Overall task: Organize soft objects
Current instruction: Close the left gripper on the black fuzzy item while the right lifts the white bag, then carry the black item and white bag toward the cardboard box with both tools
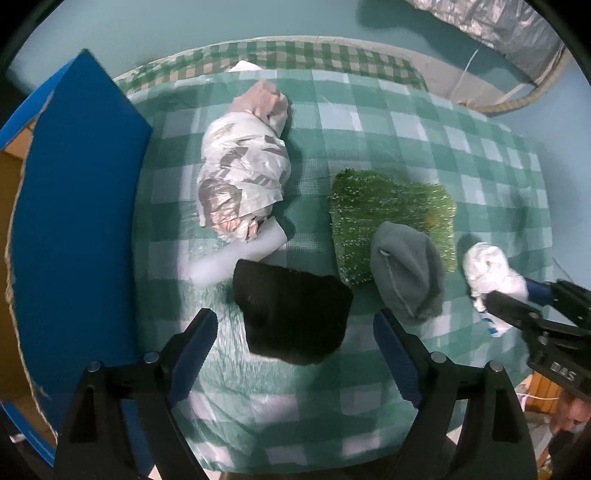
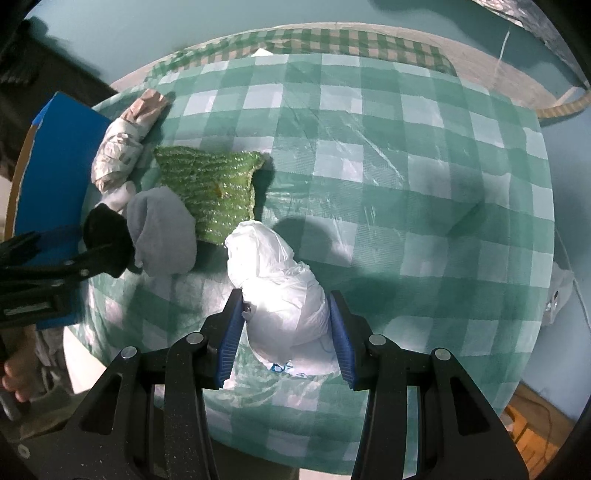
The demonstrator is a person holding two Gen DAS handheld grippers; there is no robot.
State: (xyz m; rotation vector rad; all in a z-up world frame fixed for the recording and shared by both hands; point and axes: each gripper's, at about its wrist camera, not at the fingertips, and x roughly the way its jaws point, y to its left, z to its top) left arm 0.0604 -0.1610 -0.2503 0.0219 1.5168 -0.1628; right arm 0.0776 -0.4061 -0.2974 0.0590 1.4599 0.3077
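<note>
My right gripper (image 2: pixel 284 317) is shut on a crumpled white plastic bag (image 2: pixel 280 291) at the table's near side; the bag also shows in the left wrist view (image 1: pixel 491 273). My left gripper (image 1: pixel 295 332) is open, its jaws on either side of a black cloth (image 1: pixel 291 310) without touching it. A grey fleece piece (image 1: pixel 406 269) lies partly on a green tinsel pad (image 1: pixel 384 210). A long printed plastic-wrapped bundle (image 1: pixel 240 173) lies to the left, with a white foam piece (image 1: pixel 236 258) by its near end.
A green-checked cloth covers the round table (image 2: pixel 406 184). A blue box flap (image 1: pixel 77 206) stands along the table's left edge. A silver foil sheet (image 1: pixel 491 26) hangs at the far right. A white wall socket (image 2: pixel 559 291) sits beyond the right edge.
</note>
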